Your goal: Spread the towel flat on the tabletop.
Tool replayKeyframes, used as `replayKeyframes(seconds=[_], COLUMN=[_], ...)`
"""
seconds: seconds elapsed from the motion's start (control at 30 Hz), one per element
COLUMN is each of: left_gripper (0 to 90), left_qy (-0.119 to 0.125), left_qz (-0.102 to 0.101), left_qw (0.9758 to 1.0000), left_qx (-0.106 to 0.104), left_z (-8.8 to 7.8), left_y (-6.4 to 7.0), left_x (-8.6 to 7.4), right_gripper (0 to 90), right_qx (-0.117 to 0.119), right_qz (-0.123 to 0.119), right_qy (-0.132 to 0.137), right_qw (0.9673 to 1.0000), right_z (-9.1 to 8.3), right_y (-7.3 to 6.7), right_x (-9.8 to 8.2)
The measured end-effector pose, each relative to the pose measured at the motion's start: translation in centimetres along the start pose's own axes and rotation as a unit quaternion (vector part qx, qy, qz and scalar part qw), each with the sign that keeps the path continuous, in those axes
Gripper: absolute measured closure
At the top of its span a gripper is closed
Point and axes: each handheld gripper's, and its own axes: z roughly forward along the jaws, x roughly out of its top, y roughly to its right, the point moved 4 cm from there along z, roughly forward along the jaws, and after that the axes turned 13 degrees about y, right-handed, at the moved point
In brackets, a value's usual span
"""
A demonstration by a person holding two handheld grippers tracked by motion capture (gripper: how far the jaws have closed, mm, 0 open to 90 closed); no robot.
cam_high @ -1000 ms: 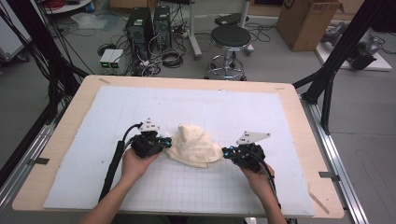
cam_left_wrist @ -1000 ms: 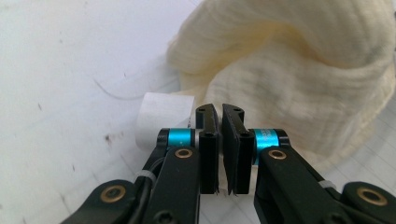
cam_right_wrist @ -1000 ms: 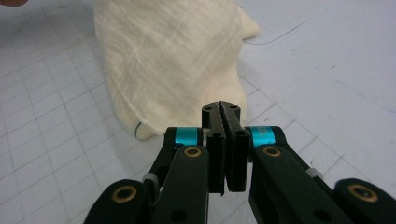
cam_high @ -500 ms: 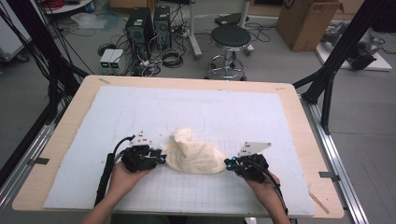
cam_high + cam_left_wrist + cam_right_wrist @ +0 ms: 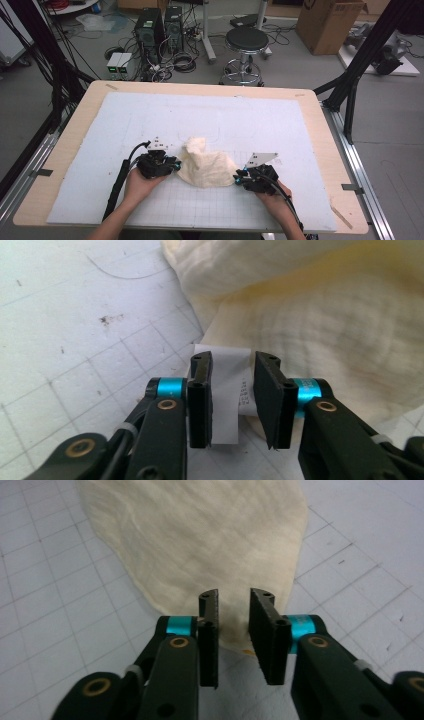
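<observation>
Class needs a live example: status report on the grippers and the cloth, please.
Left gripper open, jaws just closing, white label between them. Right gripper open at cloth edge. Mat around it bare.

Left gripper (image 5: 232,402) is seen from behind its two black jaws, which are parted with a clear gap; they have just been opening, then closing slightly. A white label (image 5: 227,385) with small print is framed between the jaws, no pad contact being shown. The label is attached to the edge of a cream cloth (image 5: 320,320), bunched across the upper right, and all of it is laid on a white gridded mat (image 5: 75,340) marked with small dark specks.
</observation>
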Motion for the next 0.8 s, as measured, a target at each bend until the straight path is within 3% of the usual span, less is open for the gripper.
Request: replayKeyframes(seconds=[0.2,0.33,0.57,0.8], left_gripper=[84.5,88.1,88.9,88.9], left_qy=[0.004,0.009,0.024,0.045], left_qz=[-0.009,0.007,0.020,0.009], left_qw=[0.9999,0.9999,0.9995,0.9989], left_qx=[-0.010,-0.003,-0.004,-0.011], left_z=[0.2,-0.1,-1.8,-4.4], left_y=[0.0,0.0,0.3,0.9], left_x=[-0.1,0.0,0.7,0.4], right_gripper=[88.0,88.7,88.7,88.7], right_qx=[0.018,0.023,0.023,0.023], right_qz=[0.015,0.024,0.021,0.010], right_qy=[0.001,0.004,0.030,0.059], right_qw=[0.9997,0.9994,0.9991,0.9979], right_z=[0.3,0.2,-1.0,-2.7], right_y=[0.0,0.2,0.0,-0.9], right_x=[0.0,0.0,0.6,1.6])
